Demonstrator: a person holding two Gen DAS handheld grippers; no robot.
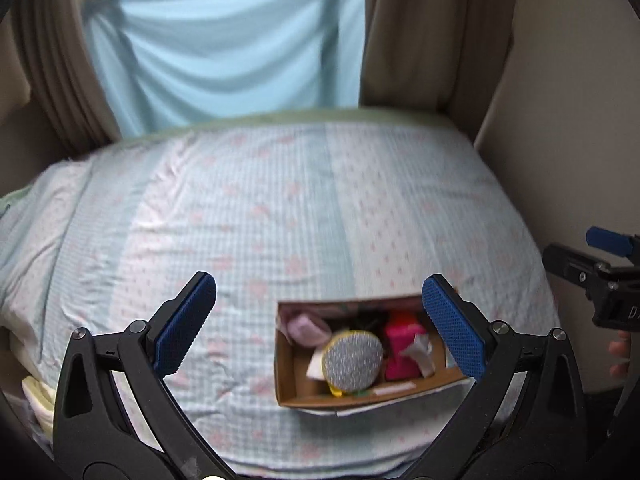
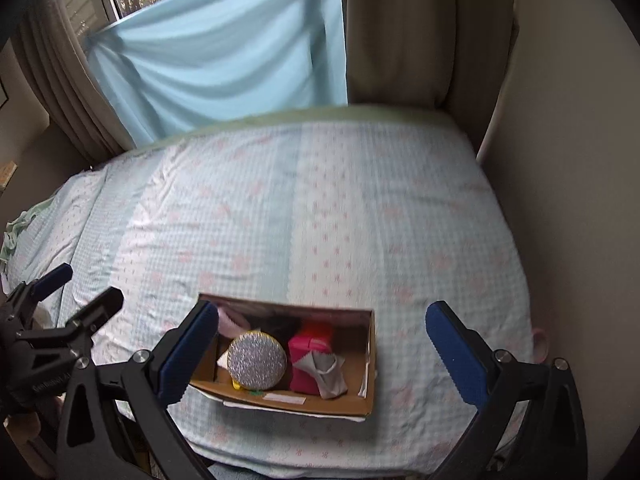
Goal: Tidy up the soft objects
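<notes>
A cardboard box (image 1: 294, 394) lies on the bed near its front edge, also in the right wrist view (image 2: 370, 364). It holds a round silver scrub pad (image 1: 352, 362) (image 2: 257, 361), a pink block (image 1: 402, 344) (image 2: 310, 354), a grey-white cloth (image 1: 420, 354) (image 2: 325, 374) and a pale pink soft item (image 1: 305, 327) at the back. My left gripper (image 1: 320, 328) is open and empty above the box's left side. My right gripper (image 2: 322, 350) is open and empty, with the box between its fingers.
The bed (image 1: 260, 208) (image 2: 320, 208) has a light blue checked cover with pink marks. A blue sheet (image 1: 224, 44) and beige curtains (image 1: 432, 32) hang behind it. A wall (image 2: 572, 200) runs along the right. The right gripper shows at the right edge of the left view (image 1: 600, 272).
</notes>
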